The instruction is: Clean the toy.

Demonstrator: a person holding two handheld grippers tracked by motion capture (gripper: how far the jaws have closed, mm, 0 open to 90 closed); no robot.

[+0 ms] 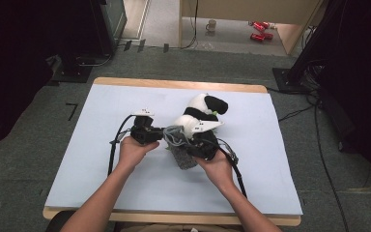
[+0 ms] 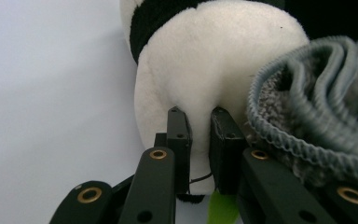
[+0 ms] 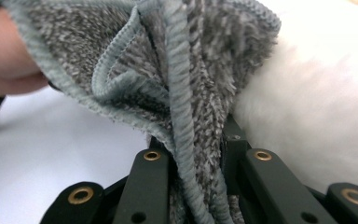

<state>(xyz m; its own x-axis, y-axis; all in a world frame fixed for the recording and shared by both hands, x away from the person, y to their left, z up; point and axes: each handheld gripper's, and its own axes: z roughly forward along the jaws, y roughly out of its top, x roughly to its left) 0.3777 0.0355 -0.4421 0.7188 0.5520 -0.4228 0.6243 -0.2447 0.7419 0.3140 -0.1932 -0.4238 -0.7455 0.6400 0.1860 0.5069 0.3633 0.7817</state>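
Pale-blue surface (image 1: 101, 159) | left tongs (image 2: 200, 116) pinch panda plush (image 2: 214, 60), steadying it | right tongs (image 3: 198, 154) clamp grey cloth (image 3: 168, 70) for wiping

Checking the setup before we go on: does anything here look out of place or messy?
On the table, nothing. Behind it, red cans lie tipped on the floor beside a mug. The grey cloth is bunched in the right gripper.
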